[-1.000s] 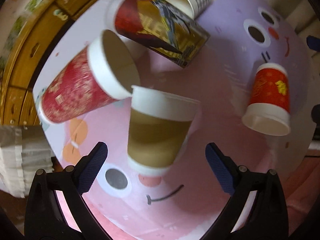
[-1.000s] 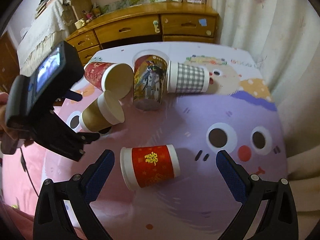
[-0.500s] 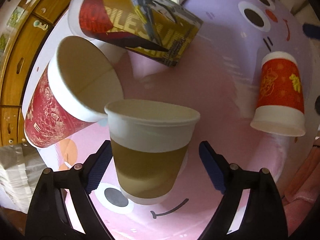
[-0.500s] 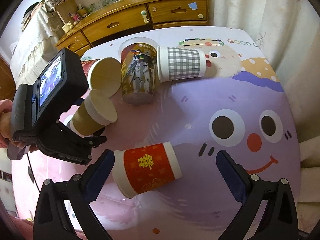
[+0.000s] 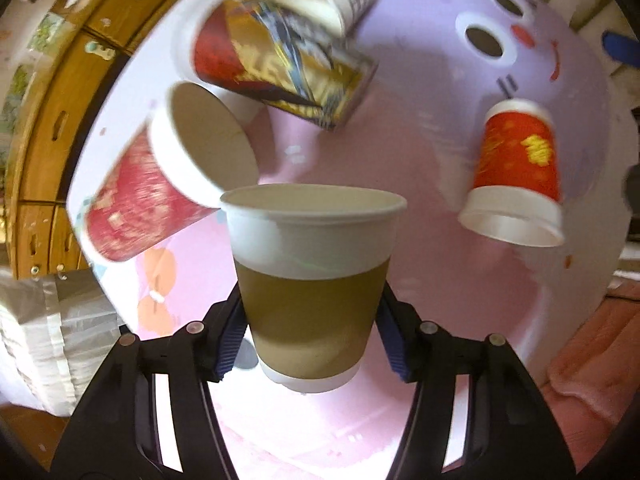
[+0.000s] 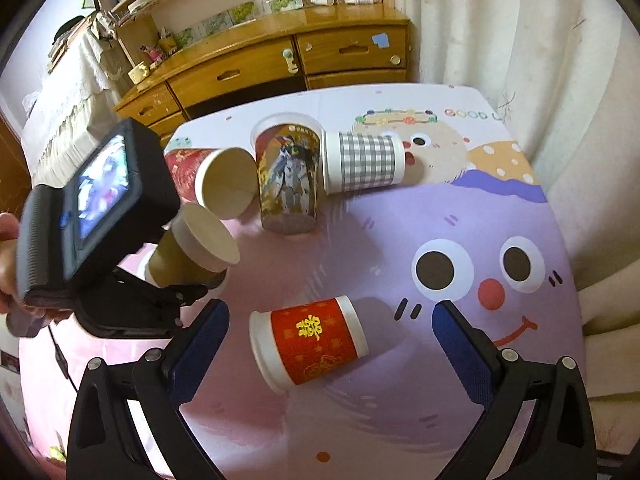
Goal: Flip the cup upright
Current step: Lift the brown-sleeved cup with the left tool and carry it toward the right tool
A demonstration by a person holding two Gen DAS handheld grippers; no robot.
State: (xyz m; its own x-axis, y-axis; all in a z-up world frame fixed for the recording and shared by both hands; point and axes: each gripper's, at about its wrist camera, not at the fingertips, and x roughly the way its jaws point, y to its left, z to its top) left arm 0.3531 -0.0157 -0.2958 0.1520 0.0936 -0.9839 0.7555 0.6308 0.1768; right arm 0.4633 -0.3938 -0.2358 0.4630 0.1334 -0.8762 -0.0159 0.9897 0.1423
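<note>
My left gripper (image 5: pixel 310 338) is shut on a brown paper cup (image 5: pixel 314 292) with a white rim, holding it by its lower body. In the right wrist view this cup (image 6: pixel 188 250) is tilted, mouth pointing right, just above the table. My right gripper (image 6: pixel 330 344) is open and empty, above a red cup with a gold character (image 6: pixel 310 342) that lies on its side, mouth to the left. This red cup also shows in the left wrist view (image 5: pixel 518 178).
A red patterned cup (image 6: pixel 216 182) and a grey checked cup (image 6: pixel 362 162) lie on their sides. A robot-print cup (image 6: pixel 288 176) stands upside down between them. The cartoon tablecloth (image 6: pixel 440 220) covers the table. A wooden dresser (image 6: pixel 280 64) stands behind; curtains hang at the right.
My left gripper moved forward around the brown cup and shut on it; the cup has lifted and tilted. My right gripper stayed open over the red gold-character cup.
</note>
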